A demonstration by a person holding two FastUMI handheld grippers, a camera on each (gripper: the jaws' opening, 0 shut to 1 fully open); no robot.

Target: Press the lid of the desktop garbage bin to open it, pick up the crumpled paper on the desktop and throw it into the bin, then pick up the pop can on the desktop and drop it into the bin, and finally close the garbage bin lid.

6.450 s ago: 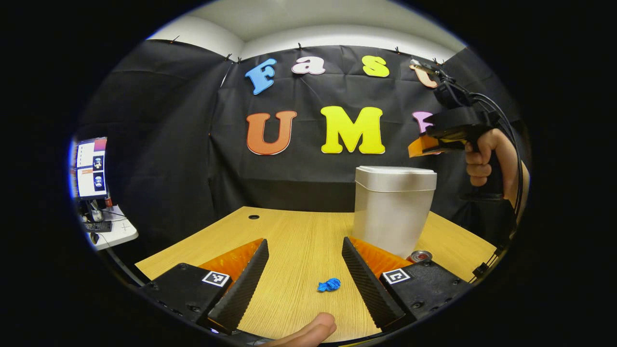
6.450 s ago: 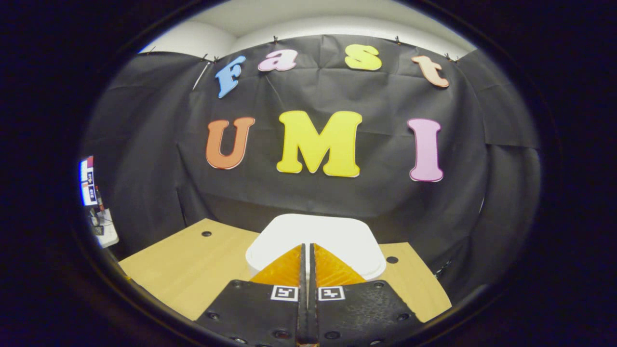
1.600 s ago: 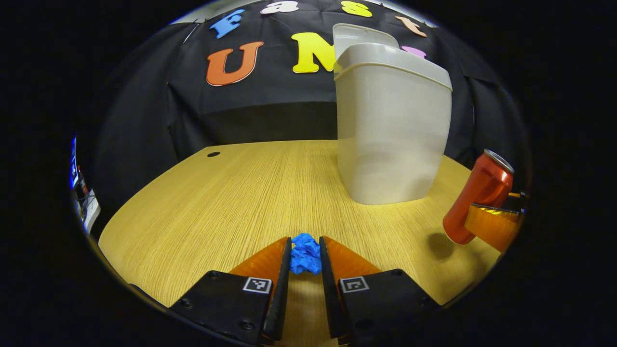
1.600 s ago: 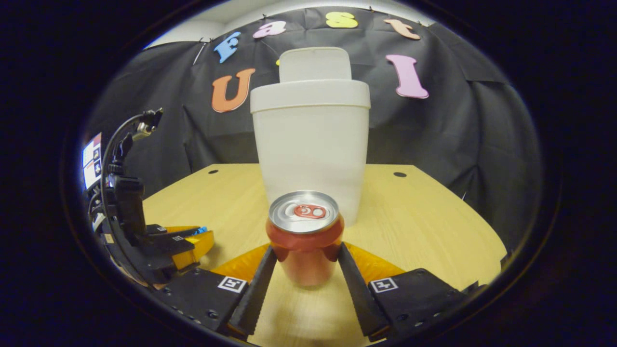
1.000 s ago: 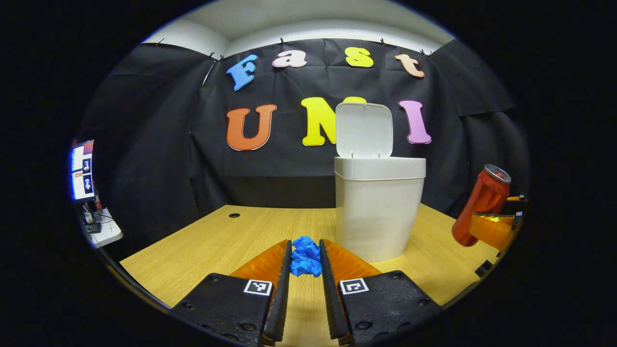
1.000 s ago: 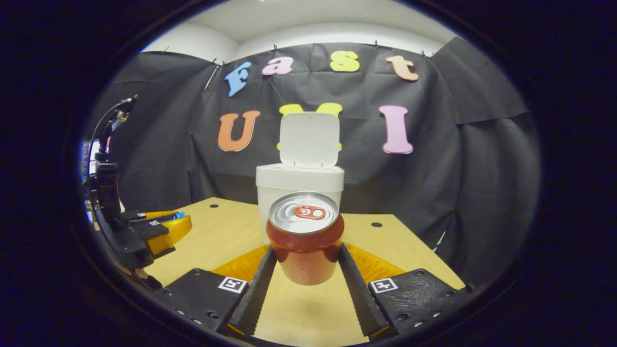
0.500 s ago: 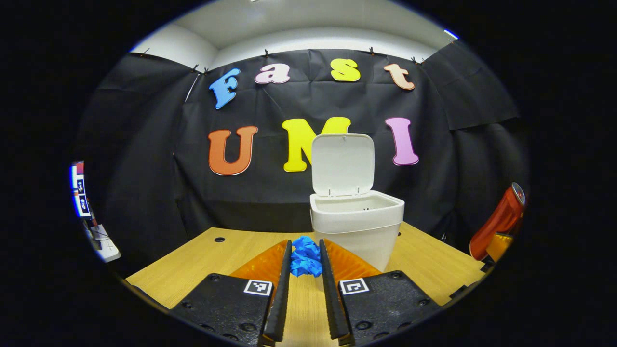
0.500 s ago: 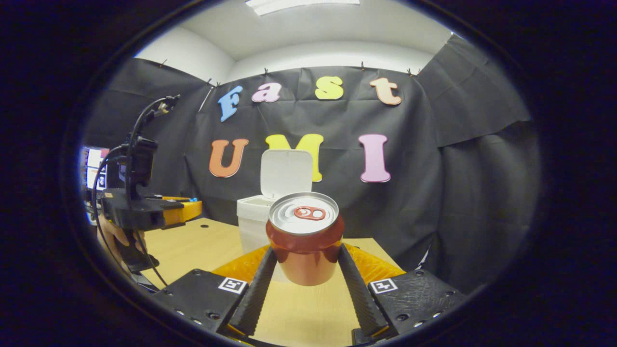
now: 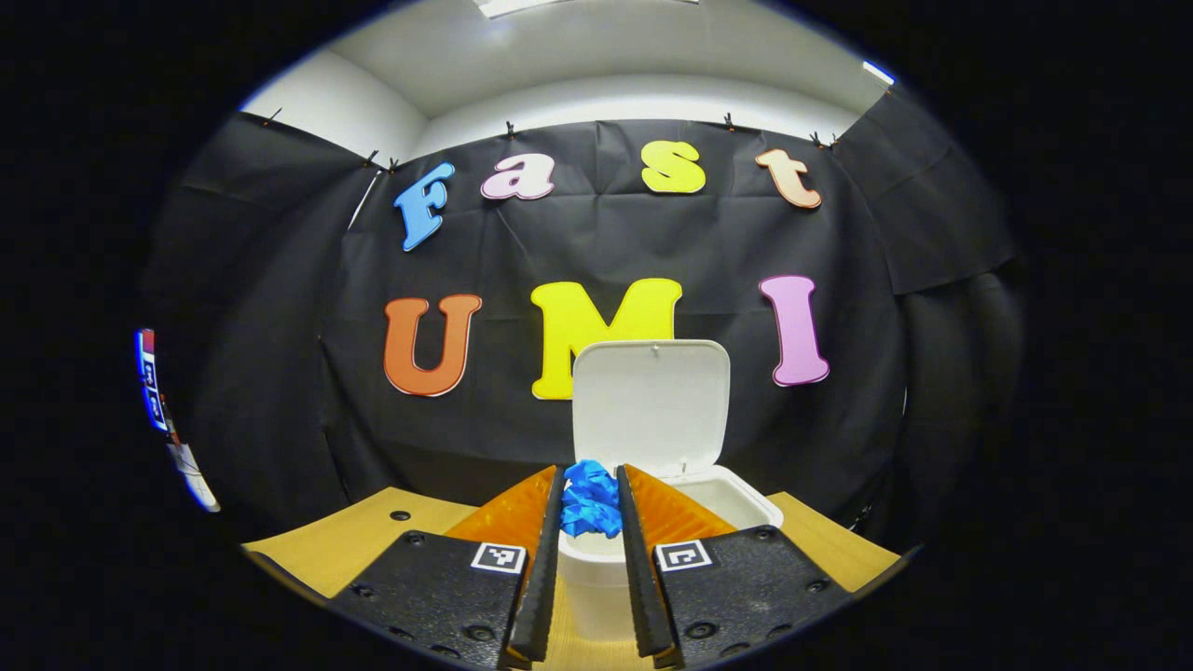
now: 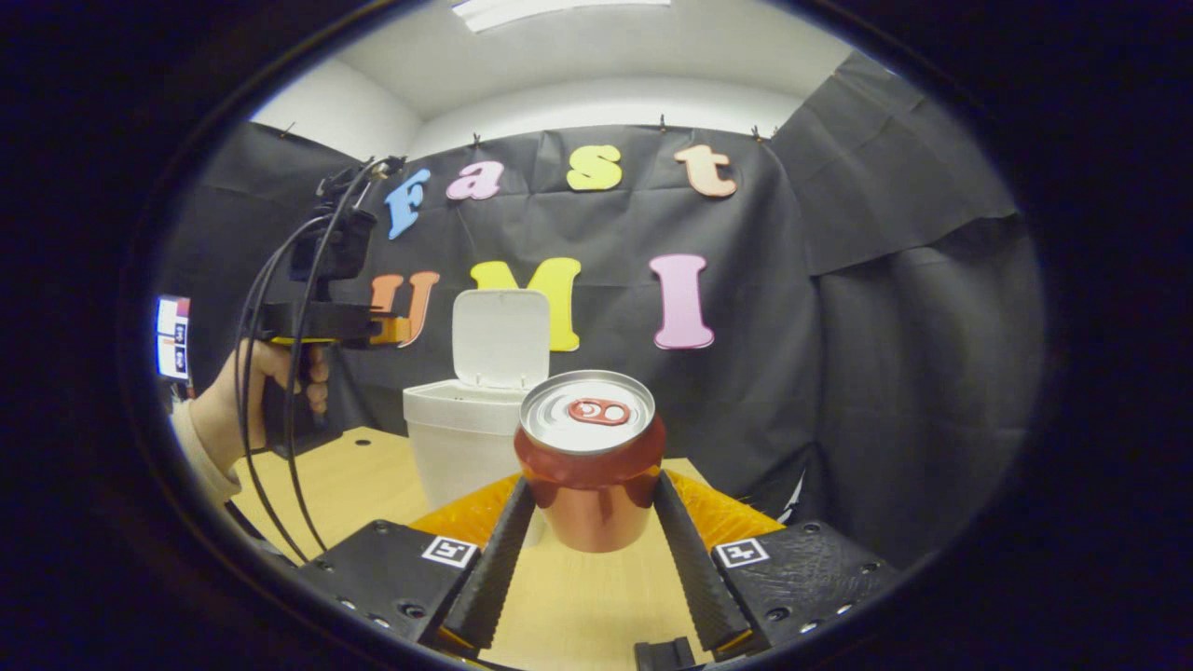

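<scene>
Blue crumpled paper (image 9: pixel 589 499), one ball of it, is sitting clamped between the left gripper (image 9: pixel 589 522) fingers, hanging above the front rim of the single white bin (image 9: pixel 746 499). Its lid (image 9: pixel 651 405) is standing upright and open behind the paper. One red can (image 10: pixel 589 461) is being squeezed upright between the right gripper (image 10: pixel 587 536) fingers, held over the wooden table (image 10: pixel 373 475) to the right of the bin, which is partly blocking that bin from the right gripper view. Farther left in that view, a hand (image 10: pixel 252 391) is gripping the left gripper's handle, with cables looping down beside it. A lit screen (image 10: pixel 172 337) is glowing at the far left edge
</scene>
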